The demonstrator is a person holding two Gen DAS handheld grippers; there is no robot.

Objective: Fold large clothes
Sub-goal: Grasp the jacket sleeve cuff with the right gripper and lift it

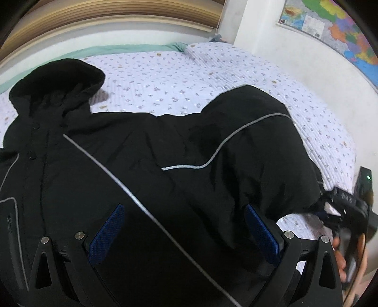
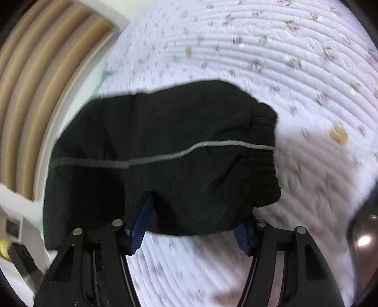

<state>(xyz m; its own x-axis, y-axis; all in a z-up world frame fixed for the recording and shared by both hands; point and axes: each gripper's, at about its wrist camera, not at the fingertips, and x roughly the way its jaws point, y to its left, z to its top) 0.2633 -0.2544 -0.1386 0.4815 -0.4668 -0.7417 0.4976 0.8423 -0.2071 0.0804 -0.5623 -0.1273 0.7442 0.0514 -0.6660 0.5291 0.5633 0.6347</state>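
Observation:
A black hooded jacket (image 1: 141,153) with grey reflective piping lies spread on the bed, hood (image 1: 59,80) at the far left. My left gripper (image 1: 184,231) hovers open over the jacket's body, blue pads wide apart. One sleeve (image 1: 255,141) stretches right toward my right gripper (image 1: 335,207). In the right wrist view the sleeve (image 2: 165,146) with its elastic cuff (image 2: 264,153) lies between the spread jaws of my right gripper (image 2: 191,224). The pads sit at the sleeve's near edge, not closed on it.
The bed has a lilac floral quilt (image 1: 165,75) and a pillow (image 1: 212,52) at the far end. A wall with a colourful map (image 1: 330,23) is to the right. Wooden blinds (image 1: 106,19) are behind the bed.

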